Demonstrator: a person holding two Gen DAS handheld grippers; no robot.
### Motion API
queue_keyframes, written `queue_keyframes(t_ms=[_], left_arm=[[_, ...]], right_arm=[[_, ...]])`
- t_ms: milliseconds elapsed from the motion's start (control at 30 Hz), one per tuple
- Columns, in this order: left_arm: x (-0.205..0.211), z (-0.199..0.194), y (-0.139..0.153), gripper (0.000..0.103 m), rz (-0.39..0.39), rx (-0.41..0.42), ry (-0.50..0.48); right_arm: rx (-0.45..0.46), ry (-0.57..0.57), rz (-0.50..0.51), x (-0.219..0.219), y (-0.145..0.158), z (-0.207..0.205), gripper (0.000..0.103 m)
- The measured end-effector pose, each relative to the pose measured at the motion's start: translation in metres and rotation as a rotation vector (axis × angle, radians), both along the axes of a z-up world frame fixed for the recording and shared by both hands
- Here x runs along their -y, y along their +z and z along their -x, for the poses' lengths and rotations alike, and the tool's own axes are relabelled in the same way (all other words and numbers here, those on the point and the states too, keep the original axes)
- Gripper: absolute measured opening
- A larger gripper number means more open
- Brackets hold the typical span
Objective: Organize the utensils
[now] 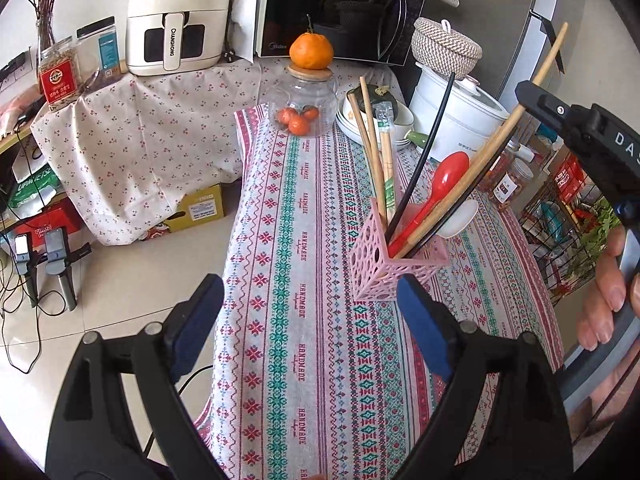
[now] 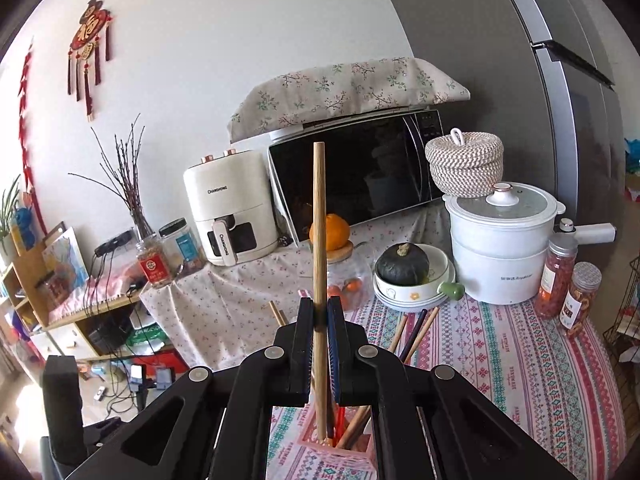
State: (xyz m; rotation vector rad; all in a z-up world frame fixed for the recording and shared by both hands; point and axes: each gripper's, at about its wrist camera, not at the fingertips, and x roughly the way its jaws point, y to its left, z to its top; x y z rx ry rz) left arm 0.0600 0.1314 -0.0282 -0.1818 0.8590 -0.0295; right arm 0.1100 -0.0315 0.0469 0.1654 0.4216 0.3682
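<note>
Chopstick [image 2: 319,240] stands upright in right claw [image 2: 320,316], bottom end inside holder [image 2: 320,446]

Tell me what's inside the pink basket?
The pink basket holds wooden chopsticks, black chopsticks, a red spoon and a white spoon. Its walls hide their lower ends.

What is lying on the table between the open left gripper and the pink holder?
Nothing: in the left wrist view only bare tablecloth lies between the left gripper and the pink holder.
</note>
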Motion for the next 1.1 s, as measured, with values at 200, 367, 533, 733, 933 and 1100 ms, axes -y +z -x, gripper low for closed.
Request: queue_keyframes(t_ms=[200,367,533,733,933,1100], left_arm=[[-0.004,0.002,0.001,0.088,0.017,0.003,-0.004],[0.001,0.002,0.001,0.088,0.006,0.001,-0.019],[0.009,0.001,0.000,0.088,-0.014,0.001,-0.025],[0.026,0.003,0.008,0.088,-0.001,0.010,-0.023],[0.055,0.018,0.021,0.102,-0.022,0.044,0.003],[0.085,0.039,0.030,0.102,-0.131,0.079,0.013]], right_arm=[[-0.041,-0.031,0.033,-0.013,-0.027,-0.012,0.007],[-0.088,-0.039,0.052,-0.012,-0.041,-0.017,0.008],[-0.090,-0.033,0.069,-0.002,-0.030,-0.012,0.039],[-0.100,-0.063,0.093,0.029,-0.010,0.007,0.069],[-0.132,-0.162,0.101,0.081,0.004,0.038,0.098],[-0.140,-0.224,0.141,0.113,0.012,0.073,0.103]])
